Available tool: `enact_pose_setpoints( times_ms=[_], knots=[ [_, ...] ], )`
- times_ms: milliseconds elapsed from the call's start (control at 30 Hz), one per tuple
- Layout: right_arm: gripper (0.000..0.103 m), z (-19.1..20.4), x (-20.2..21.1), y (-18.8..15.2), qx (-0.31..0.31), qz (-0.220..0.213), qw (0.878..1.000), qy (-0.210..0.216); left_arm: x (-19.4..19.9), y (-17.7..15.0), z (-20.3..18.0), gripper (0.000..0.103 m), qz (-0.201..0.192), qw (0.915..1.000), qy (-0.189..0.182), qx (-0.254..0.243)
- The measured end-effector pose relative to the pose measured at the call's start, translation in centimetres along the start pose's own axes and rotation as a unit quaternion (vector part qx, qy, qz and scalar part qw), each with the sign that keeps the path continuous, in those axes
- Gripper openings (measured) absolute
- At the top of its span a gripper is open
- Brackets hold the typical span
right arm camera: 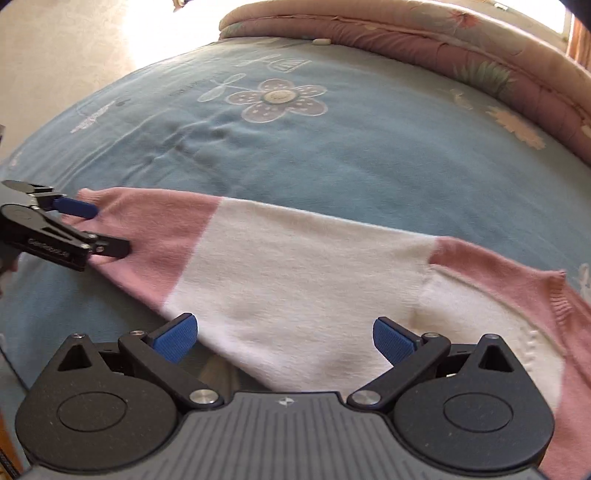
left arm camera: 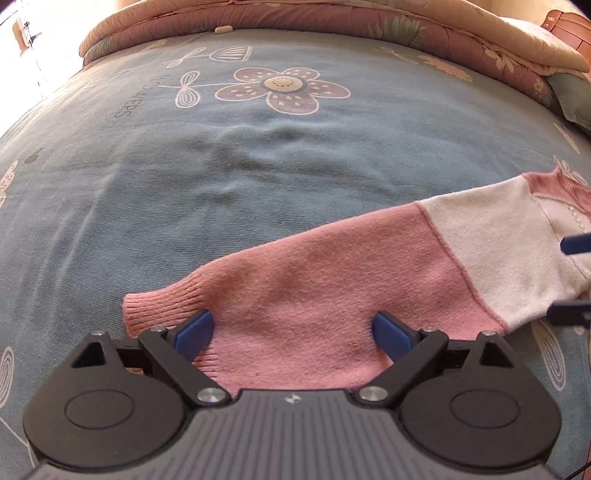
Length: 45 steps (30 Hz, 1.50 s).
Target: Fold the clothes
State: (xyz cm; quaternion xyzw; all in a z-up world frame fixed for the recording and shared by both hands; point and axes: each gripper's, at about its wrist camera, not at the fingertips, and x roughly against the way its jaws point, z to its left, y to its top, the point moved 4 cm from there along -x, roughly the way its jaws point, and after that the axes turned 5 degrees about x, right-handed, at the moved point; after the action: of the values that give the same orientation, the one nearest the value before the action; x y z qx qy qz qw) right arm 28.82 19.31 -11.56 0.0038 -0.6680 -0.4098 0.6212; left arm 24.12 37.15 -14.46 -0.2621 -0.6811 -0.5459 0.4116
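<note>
The right tongs (right arm camera: 285, 338) are wide open over the white part of a pink and white sweater (right arm camera: 295, 266) lying on the blue bed (right arm camera: 369, 155). The left tongs (right arm camera: 99, 229) sit at its pink sleeve end.

blue flower-print bedsheet (left arm camera: 258, 166), pink floral quilt (left arm camera: 461, 40) behind

**A bedroom at home**

A wide bed (left arm camera: 155, 192) fills both views, covered by a blue sheet (right arm camera: 369, 155) printed with flowers and the word "FLOWERS". A pink floral quilt (left arm camera: 332, 22) lies bunched along its far edge. Bright daylight washes in beside the bed.
</note>
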Motion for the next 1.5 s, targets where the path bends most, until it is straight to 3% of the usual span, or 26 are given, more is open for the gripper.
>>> enact_pose_setpoints(
  times_ms=[100, 233, 300, 433, 567, 633, 733, 900, 1000, 1067, 1133, 1200, 1333, 1433, 1500],
  knots=[
    [0.103, 2.1, -1.5, 0.3, -0.035, 0.022, 0.996, 0.080, 0.3, 0.6, 0.5, 0.093, 0.010, 0.9999, 0.004, 0.006],
    [0.103, 3.2, -0.1, 1.4, -0.019, -0.021, 0.995, 0.093, 1.9, 1.1, 0.4, 0.091, -0.001, 0.9983, -0.053, 0.025],
    [0.103, 2.9, 0.1, 1.6, -0.016, -0.031, 0.997, 0.073, 1.4, 1.1, 0.2, 0.091, 0.007, 0.9969, -0.073, 0.026],
    [0.103, 1.7, -1.4, 1.3, -0.009, -0.003, 1.000, 0.000, 0.0, 0.6, 0.9, 0.091, 0.013, 0.9990, -0.043, 0.006],
    [0.103, 0.8, -2.6, 0.5, -0.008, 0.028, 0.999, -0.018, 0.9, 0.1, 2.6, 0.091, 0.027, 0.9990, -0.028, 0.023],
    [0.103, 1.5, -2.8, 0.2, 0.019, 0.031, 0.999, -0.033, 1.6, 0.6, 2.8, 0.090, 0.036, 0.9976, -0.042, 0.041],
    [0.103, 2.4, -3.1, -0.1, 0.044, 0.029, 0.997, -0.056, 2.2, 2.4, 1.6, 0.091, 0.017, 0.9936, -0.100, 0.050],
    [0.103, 1.7, -1.6, 0.7, -0.007, -0.003, 1.000, -0.025, -0.3, 2.1, -0.8, 0.091, 0.026, 0.9922, -0.121, 0.009],
    [0.103, 1.1, -0.3, 1.3, -0.018, -0.034, 0.999, -0.029, 0.1, 1.3, -1.0, 0.091, 0.024, 0.9940, -0.102, -0.029],
    [0.103, 0.8, -0.2, 1.3, -0.008, -0.040, 0.997, -0.059, 1.1, 0.7, -0.7, 0.091, 0.024, 0.9952, -0.082, -0.047],
    [0.103, 0.4, -1.5, 0.8, 0.002, -0.012, 0.995, -0.101, 1.5, -0.1, -0.4, 0.092, 0.025, 0.9944, -0.061, -0.082],
    [0.103, 0.5, -2.6, 0.4, -0.012, 0.005, 0.994, -0.109, 1.2, -0.9, 0.1, 0.095, 0.036, 0.9932, -0.037, -0.104],
    [0.103, 2.5, -3.5, 1.0, -0.014, 0.002, 0.994, -0.113, 1.3, -1.3, 2.4, 0.096, 0.040, 0.9970, -0.041, -0.052],
    [0.103, 2.7, -3.5, 1.9, -0.007, 0.005, 0.996, -0.088, 2.1, -0.6, 2.6, 0.093, 0.039, 0.9983, -0.024, -0.036],
    [0.103, 2.5, -2.8, 2.3, -0.005, -0.007, 0.998, -0.068, 2.4, -0.2, 2.1, 0.094, 0.028, 0.9980, -0.042, -0.039]
  ],
)
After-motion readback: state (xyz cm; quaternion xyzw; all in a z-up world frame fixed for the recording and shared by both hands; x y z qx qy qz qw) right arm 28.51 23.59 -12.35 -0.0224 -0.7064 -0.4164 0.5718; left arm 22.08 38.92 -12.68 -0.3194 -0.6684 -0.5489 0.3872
